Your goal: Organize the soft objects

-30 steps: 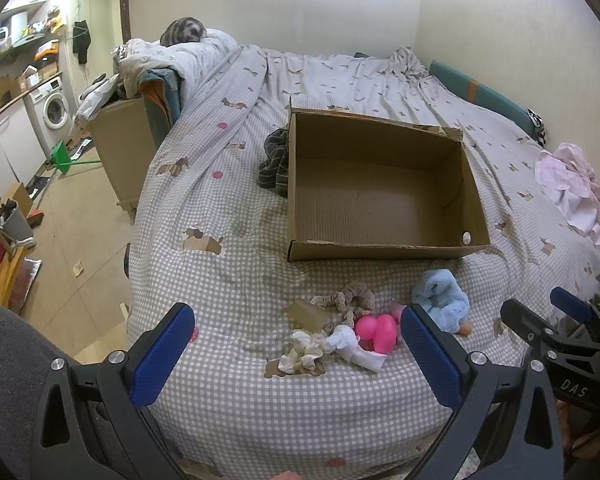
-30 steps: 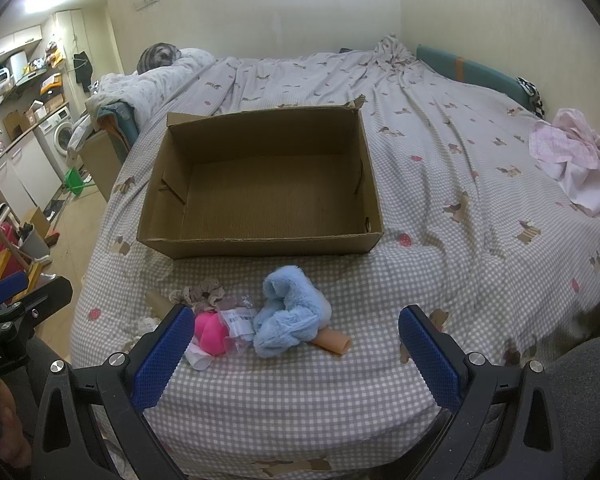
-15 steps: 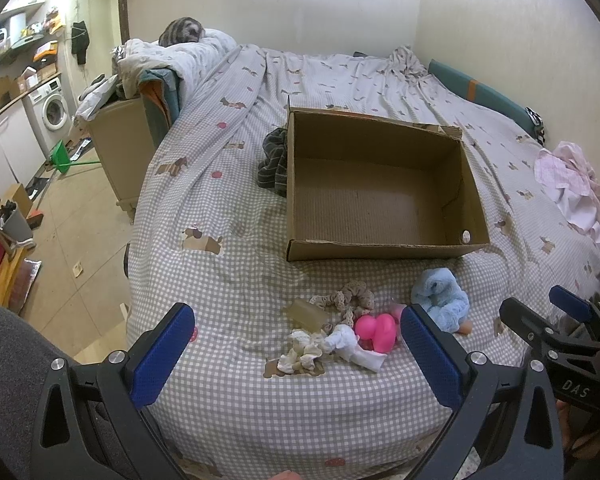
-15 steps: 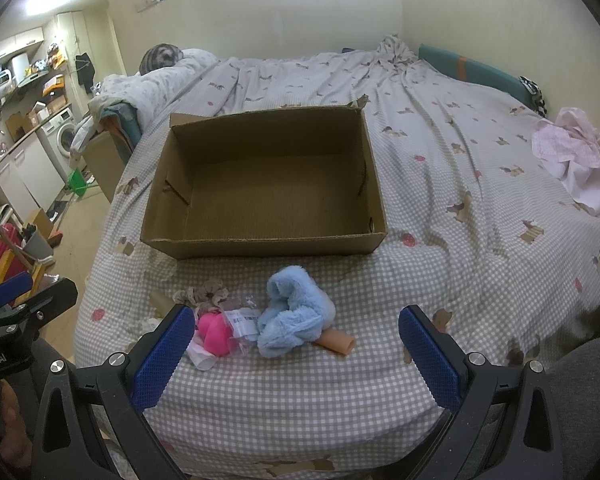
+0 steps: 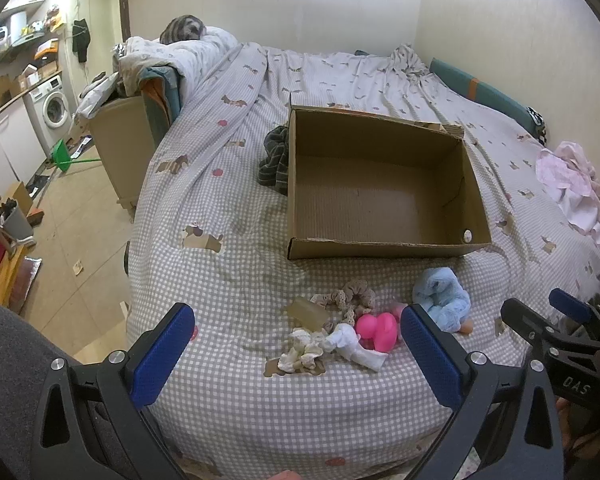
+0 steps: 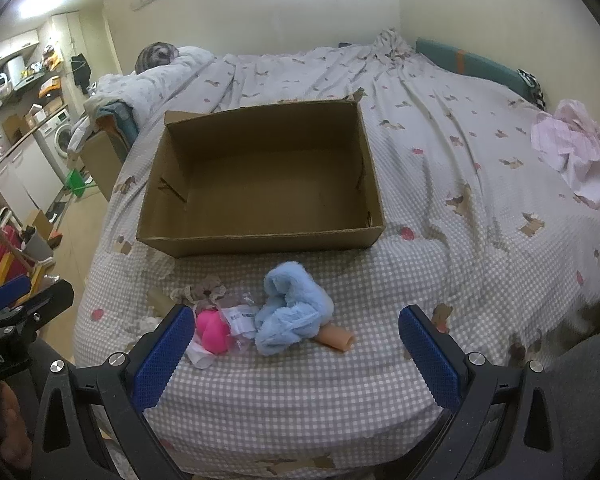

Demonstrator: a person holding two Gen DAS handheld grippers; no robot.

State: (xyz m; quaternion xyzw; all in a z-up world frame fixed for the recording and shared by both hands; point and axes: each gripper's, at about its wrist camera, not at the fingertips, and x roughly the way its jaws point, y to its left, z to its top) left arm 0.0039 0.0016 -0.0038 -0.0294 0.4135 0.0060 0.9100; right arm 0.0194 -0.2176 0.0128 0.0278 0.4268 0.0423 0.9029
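Grey-and-white checked cotton covers the bed (image 5: pixel 228 380), and on its near edge lies a small heap of soft things, none yet in the open brown corrugated cardboard box (image 6: pixel 260 240) just behind them, which looks empty. From left to right: a crumpled cream scrunchie (image 5: pixel 300 354), a frilly beige scrunchie (image 5: pixel 350 298), a smooth bright-pink rounded toy (image 6: pixel 212 330), then a fluffy pale-blue plush (image 6: pixel 292 314) lying over a tan tube (image 6: pixel 338 339). The sorting seems barely begun. The left gripper (image 5: pixel 296 350) hangs above the scrunchies with its jaws spread wide, empty; the right gripper (image 6: pixel 296 350) stands equally wide and empty over the plush. Next, I judge, one must descend and pinch a yielding item firmly enough that it does not slip.
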